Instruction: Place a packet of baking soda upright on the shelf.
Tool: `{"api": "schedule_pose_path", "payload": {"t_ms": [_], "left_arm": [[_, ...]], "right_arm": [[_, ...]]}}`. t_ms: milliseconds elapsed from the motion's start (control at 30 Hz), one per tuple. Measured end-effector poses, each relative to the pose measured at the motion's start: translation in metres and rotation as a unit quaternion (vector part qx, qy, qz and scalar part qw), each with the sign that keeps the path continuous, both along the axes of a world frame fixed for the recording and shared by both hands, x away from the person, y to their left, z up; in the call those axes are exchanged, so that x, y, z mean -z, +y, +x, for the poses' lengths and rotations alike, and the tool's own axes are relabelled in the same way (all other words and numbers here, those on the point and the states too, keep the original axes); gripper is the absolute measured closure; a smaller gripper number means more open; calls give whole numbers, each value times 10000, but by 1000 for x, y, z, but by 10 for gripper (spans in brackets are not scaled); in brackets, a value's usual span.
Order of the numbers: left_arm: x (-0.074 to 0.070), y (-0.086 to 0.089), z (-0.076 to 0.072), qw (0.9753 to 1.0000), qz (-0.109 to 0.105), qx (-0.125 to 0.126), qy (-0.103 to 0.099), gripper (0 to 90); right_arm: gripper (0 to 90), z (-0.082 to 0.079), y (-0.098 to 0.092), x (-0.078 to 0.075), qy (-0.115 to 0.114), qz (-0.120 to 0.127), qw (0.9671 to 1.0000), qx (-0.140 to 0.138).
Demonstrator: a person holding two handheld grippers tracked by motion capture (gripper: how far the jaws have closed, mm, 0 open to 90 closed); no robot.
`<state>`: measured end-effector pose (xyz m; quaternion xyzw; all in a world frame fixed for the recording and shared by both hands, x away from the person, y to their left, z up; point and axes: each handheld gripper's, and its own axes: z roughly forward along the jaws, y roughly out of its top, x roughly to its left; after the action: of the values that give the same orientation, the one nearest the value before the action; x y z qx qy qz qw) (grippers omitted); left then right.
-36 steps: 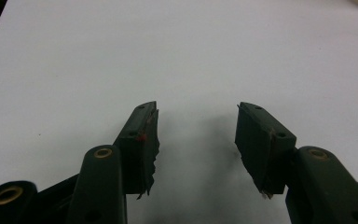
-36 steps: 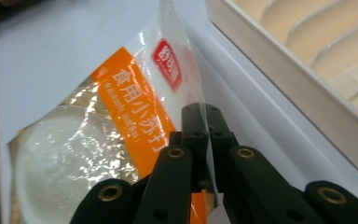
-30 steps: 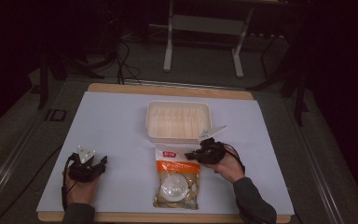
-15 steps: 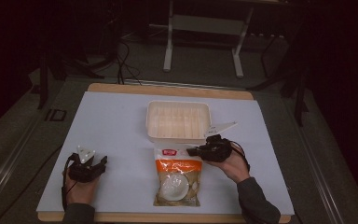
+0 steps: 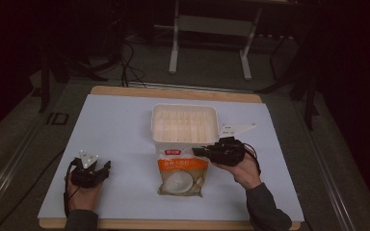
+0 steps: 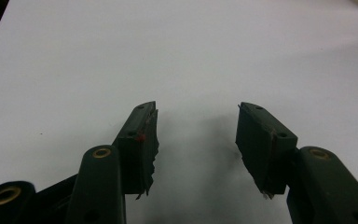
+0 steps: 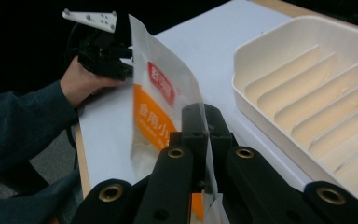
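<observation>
Beside white tray (image 5: 185, 124), right gripper (image 5: 203, 152) clamped pouch (image 5: 181, 169) upper right edge; pouch long axis ran toward person; left gripper (image 5: 96, 169) released, well apart

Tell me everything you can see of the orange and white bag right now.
The bag is a glossy plastic pouch, white at the top with a red label, orange band below, pale round contents showing. It lies on the white table, its top against the cream tray. The right gripper is shut on its upper right edge, lifting that side.
</observation>
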<state>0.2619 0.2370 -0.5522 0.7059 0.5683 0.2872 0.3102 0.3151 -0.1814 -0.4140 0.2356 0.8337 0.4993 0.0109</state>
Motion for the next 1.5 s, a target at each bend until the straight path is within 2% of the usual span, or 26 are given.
{"api": "schedule_pose_path", "payload": {"t_ms": [200,467,667,800,1000,1367,1500], "left_arm": [[0,0,0,10000,1,-7,-2,478],[0,0,0,10000,-3,-9,-2,477],[0,0,0,10000,-1,-9,-8,476],[0,0,0,10000,-6,-13,-3,477],[0,0,0,10000,-10,-27,-23,477],[0,1,-1,10000,-24,-36,-49,478],[0,1,-1,10000,-33,-30,-66,478]], "right_arm": [[900,2,-4,-6,9,227,9997,120],[900,5,-7,-13,70,217,9993,296],[900,7,-12,-14,245,386,9983,366],[900,9,-17,-14,331,608,9969,381],[900,7,-21,-20,331,738,9956,482],[900,9,-35,-28,244,1109,9901,825],[900,9,-36,-28,252,1152,9892,865]]}}
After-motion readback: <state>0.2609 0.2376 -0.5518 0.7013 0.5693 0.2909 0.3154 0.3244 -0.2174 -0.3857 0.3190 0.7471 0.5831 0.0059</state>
